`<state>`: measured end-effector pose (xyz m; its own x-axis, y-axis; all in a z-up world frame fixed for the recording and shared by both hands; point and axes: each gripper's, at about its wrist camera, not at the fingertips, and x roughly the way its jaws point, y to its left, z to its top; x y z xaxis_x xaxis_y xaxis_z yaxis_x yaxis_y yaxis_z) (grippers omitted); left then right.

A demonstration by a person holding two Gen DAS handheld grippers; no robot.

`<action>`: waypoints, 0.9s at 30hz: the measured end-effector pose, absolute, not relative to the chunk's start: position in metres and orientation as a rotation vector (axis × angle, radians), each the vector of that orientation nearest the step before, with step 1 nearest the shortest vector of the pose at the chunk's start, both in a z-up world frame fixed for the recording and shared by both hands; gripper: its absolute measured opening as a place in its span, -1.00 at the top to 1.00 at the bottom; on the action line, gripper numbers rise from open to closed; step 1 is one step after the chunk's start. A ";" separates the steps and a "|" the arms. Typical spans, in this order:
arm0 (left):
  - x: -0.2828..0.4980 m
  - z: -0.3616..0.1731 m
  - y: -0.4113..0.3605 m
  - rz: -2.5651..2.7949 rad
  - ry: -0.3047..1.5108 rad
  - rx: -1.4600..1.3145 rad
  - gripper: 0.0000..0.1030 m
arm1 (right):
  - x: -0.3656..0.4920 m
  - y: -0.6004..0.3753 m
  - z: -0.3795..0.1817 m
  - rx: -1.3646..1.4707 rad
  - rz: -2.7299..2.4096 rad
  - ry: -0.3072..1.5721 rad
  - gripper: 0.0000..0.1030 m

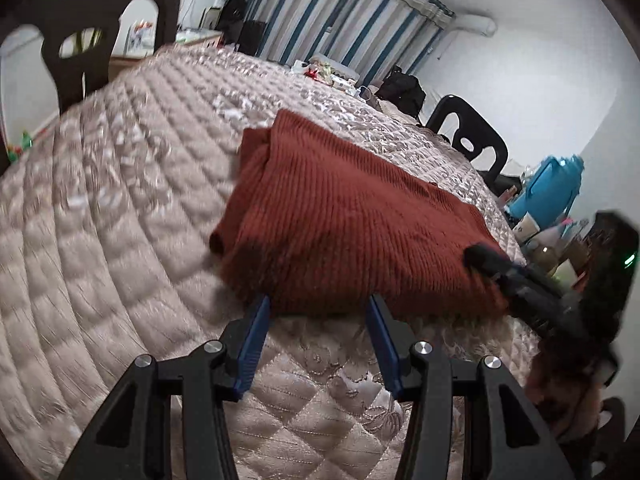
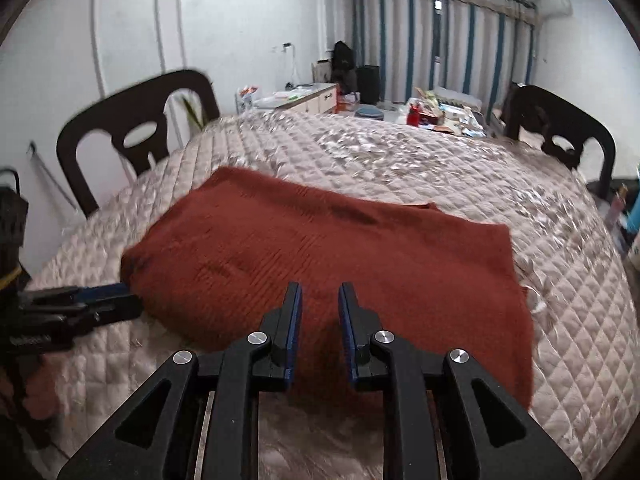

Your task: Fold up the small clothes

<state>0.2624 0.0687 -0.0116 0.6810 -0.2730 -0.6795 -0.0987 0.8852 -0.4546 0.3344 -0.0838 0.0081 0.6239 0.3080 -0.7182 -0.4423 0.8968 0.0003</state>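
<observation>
Both grippers, left and right, hold jaws parted at the rust sweater.

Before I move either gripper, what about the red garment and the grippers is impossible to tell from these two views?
- Left wrist view: the right gripper is blurred over the red garment; its grip is unreadable.
- Right wrist view: the left gripper is seen side-on at the garment's edge; whether it touches is unclear.
- Right wrist view: the right gripper hides the garment's near edge.
- Both views: layers underneath are hidden by the top layer.
</observation>
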 end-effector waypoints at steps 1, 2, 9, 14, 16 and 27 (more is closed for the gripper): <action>0.262 -0.012 0.070 -0.104 0.819 -0.504 -0.07 | 0.337 -0.080 -0.001 -0.205 0.426 0.827 0.63; 0.262 -0.012 0.070 -0.107 0.815 -0.516 -0.12 | 0.338 -0.078 -0.008 -0.216 0.422 0.850 0.63; 0.242 -0.016 0.072 -0.069 0.784 -0.629 -0.24 | 0.336 -0.083 -0.009 -0.203 0.426 0.826 0.63; 0.243 -0.019 0.077 -0.070 0.763 -0.680 -0.29 | 0.337 -0.082 -0.009 -0.192 0.432 0.828 0.63; 0.245 -0.020 0.081 -0.070 0.754 -0.729 -0.34 | 0.337 -0.084 -0.009 -0.182 0.437 0.830 0.63; 0.282 -0.029 0.093 -0.023 0.744 -0.842 0.30 | 0.338 -0.084 -0.008 -0.165 0.446 0.834 0.63</action>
<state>0.2817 0.0933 -0.0289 0.7509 -0.3002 -0.5883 -0.2629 0.6814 -0.6831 0.3383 -0.0845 -0.0083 0.5857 0.3170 -0.7460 -0.4442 0.8953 0.0317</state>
